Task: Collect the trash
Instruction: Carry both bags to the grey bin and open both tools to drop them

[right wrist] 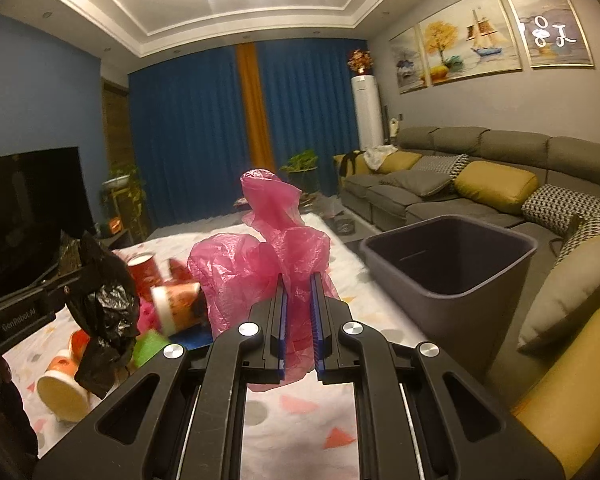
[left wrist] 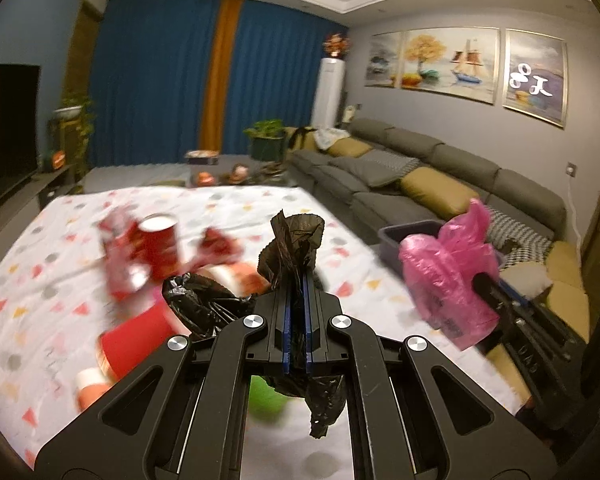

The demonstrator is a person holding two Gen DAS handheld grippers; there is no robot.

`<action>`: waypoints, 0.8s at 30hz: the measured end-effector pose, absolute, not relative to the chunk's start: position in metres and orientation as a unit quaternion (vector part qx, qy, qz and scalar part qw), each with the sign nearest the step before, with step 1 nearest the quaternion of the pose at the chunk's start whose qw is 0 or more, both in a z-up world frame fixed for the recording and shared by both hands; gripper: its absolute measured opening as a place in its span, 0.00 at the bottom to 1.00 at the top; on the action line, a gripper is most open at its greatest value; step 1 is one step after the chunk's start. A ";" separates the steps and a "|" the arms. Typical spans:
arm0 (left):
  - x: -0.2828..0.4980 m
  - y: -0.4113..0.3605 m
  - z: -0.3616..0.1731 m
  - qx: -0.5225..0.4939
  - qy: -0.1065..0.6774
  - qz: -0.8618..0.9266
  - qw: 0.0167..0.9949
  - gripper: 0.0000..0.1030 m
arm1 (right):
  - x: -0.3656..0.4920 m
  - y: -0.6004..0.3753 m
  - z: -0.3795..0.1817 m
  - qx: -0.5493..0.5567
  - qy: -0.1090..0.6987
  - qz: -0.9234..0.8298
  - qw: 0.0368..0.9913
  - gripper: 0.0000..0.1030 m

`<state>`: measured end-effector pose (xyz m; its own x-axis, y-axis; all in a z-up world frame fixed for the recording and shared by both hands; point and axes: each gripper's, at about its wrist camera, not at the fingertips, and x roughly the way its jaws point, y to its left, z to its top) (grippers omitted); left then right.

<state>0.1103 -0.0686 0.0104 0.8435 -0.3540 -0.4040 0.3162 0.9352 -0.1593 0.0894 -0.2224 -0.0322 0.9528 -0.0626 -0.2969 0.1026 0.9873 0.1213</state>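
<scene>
My left gripper [left wrist: 298, 276] is shut on a black plastic bag [left wrist: 292, 244] and holds it above the table; the bag also shows in the right wrist view [right wrist: 104, 300]. My right gripper [right wrist: 299, 280] is shut on a pink plastic bag [right wrist: 268, 256], held above the table left of the grey trash bin [right wrist: 452, 256]. In the left wrist view the pink bag [left wrist: 448, 276] hangs in front of the bin [left wrist: 396, 236]. Red paper cups [left wrist: 158, 246] and wrappers lie on the patterned tablecloth [left wrist: 60, 264].
A green object [right wrist: 150, 346] and orange-white cups [right wrist: 60, 384] lie on the table at the left. A grey sofa [right wrist: 480, 184] with cushions runs along the right. A dark TV [right wrist: 24, 216] stands left.
</scene>
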 end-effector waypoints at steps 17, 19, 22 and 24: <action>0.196 -0.216 0.024 -0.051 0.222 -0.313 0.922 0.04 | 0.117 -0.334 -0.014 0.098 0.117 -0.164 0.975 0.11; 0.208 -0.230 0.022 -0.053 0.224 -0.326 0.917 0.04 | 0.123 -0.345 -0.016 0.101 0.118 -0.175 0.972 0.11; 0.225 -0.250 0.023 -0.055 0.218 -0.338 0.914 0.04 | 0.134 -0.361 -0.016 0.103 0.117 -0.190 0.969 0.11; 0.234 -0.262 0.025 -0.062 0.215 -0.349 0.910 0.04 | 0.141 -0.368 -0.016 0.106 0.117 -0.196 0.968 0.11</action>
<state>0.2343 -0.2623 0.0247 0.6635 -0.6619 -0.3488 0.6088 0.7486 -0.2627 0.1405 -0.3683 -0.0165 0.8960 -0.3540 -0.2679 0.4035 0.9011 0.1588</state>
